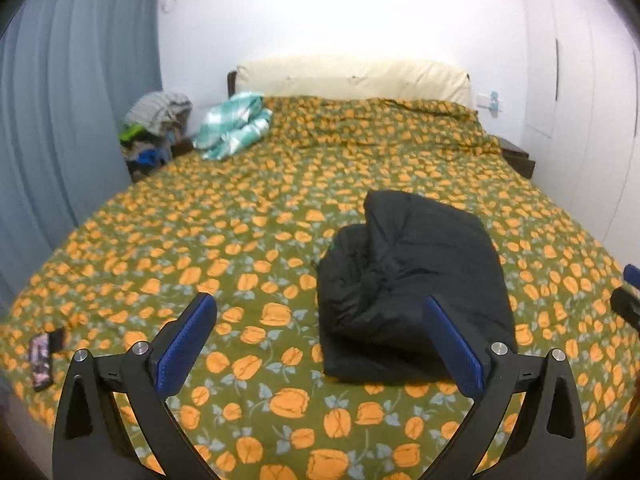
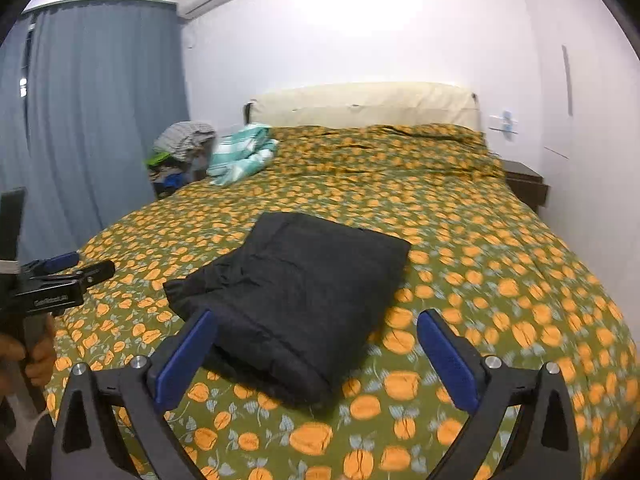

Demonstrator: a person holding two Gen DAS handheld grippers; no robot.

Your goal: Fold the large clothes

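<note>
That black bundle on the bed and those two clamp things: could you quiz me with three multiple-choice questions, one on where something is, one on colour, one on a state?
1. Where does the black garment lie?
A. on the flowered bedspread
B. on the headboard
C. on the floor

2. What colour are the gripper pads?
A. red
B. blue
C. white

3. How does the left gripper stand?
A. shut on the garment
C. shut on nothing
B. open, holding nothing

Answers: 1 A, it rests folded on the orange-flower cover; 2 B, both wrist views show blue pads; 3 B, its jaws are spread wide with only the bed between them.
</note>
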